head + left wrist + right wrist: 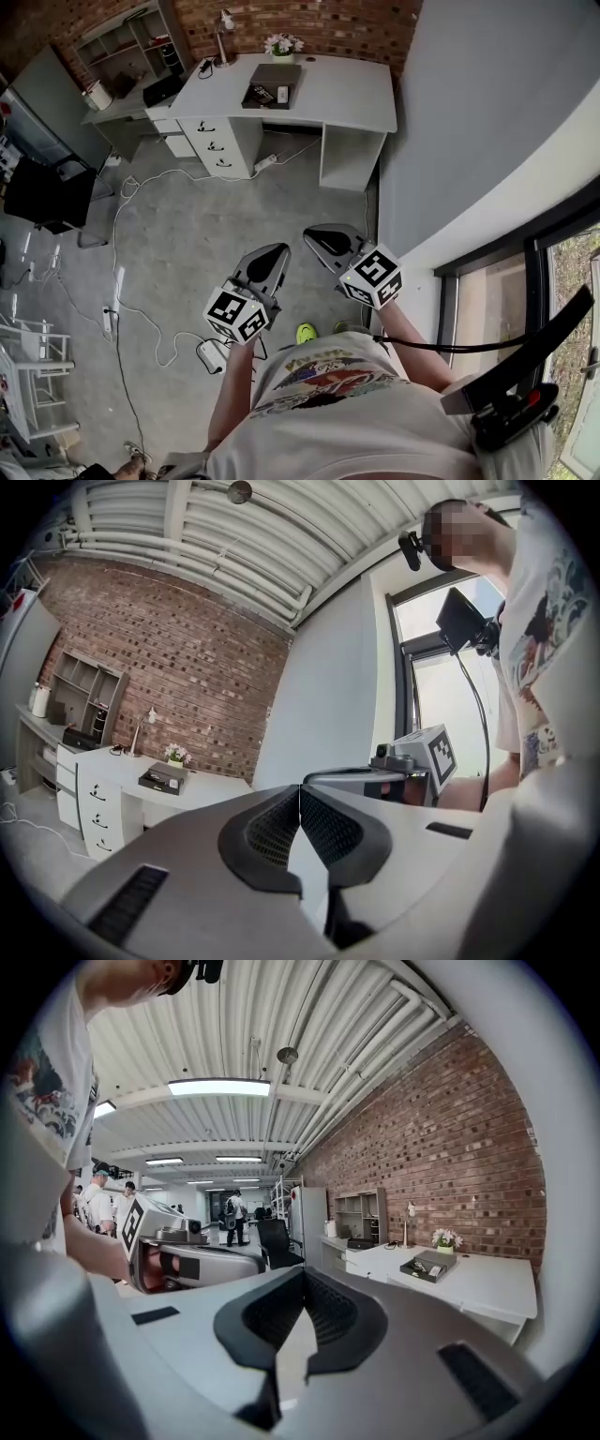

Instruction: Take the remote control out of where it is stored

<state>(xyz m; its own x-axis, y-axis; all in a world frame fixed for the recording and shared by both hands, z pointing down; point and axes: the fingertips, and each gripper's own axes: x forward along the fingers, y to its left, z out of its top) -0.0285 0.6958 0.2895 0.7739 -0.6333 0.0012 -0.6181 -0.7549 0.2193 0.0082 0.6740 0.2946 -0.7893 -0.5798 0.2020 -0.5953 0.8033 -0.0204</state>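
Note:
On the far white desk [347,94] lies a dark open tray [277,77], also seen as the tray [161,778] and the tray [428,1266]. A slim dark remote control [262,95] rests inside it beside a small white item [282,94]. I stand several steps back from the desk. My left gripper [275,250] and right gripper [311,234] are held side by side at waist height and point towards the desk. The left gripper [300,794] is shut with its pads touching and nothing between them. The right gripper [303,1277] is likewise shut and empty.
A drawer unit [212,141] stands under the desk's left end. A flower pot [282,44] and a lamp [225,22] sit at its back. Cables and a power strip [264,162] cross the concrete floor. A grey wall [469,122] runs along my right, and a black screen [47,197] stands at left.

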